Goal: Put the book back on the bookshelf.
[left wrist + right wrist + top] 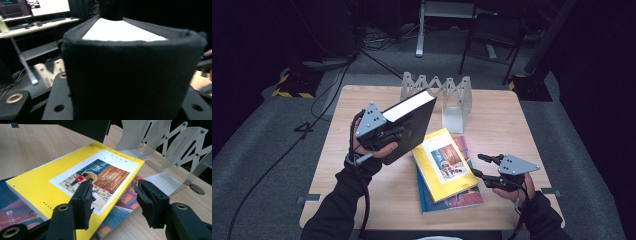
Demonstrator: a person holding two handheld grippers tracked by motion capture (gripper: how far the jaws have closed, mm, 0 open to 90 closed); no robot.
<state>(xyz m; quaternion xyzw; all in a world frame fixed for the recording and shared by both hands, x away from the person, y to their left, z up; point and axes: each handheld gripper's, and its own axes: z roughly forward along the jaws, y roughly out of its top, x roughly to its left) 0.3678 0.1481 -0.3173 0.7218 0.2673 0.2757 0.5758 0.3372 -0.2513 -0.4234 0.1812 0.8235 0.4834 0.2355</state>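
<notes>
- Left tool clamps a black hardcover book, matte cloth spine between its jaws, white page block up, held tilted above the wooden desk.
- Right tool, jaws half spread and empty, hovers beside a glossy yellow paperback stacked on a blue book.
- Behind stands a grey folding metal rack; bare desk lies left of the stack.
</notes>
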